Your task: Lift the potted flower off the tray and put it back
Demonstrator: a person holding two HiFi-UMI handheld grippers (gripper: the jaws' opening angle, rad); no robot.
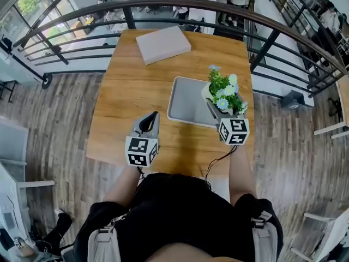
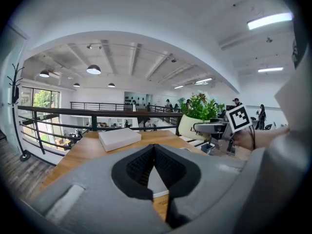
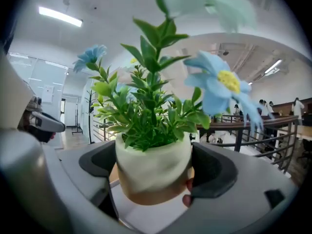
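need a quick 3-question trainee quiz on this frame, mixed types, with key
1. True or false: the left tool holds the potted flower.
2. What lies at the table's far end? A) white box B) mug C) laptop
3. Fill in: the right tool's jaws are shut on the ___.
Key: 1 false, the left tool is shut and empty; 2 A; 3 potted flower.

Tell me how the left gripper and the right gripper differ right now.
The left gripper's jaws are shut on nothing; the right gripper's jaws grip the potted flower by its pot. The left gripper sits over bare table, while the right gripper is at the tray's right edge. Both carry a marker cube.
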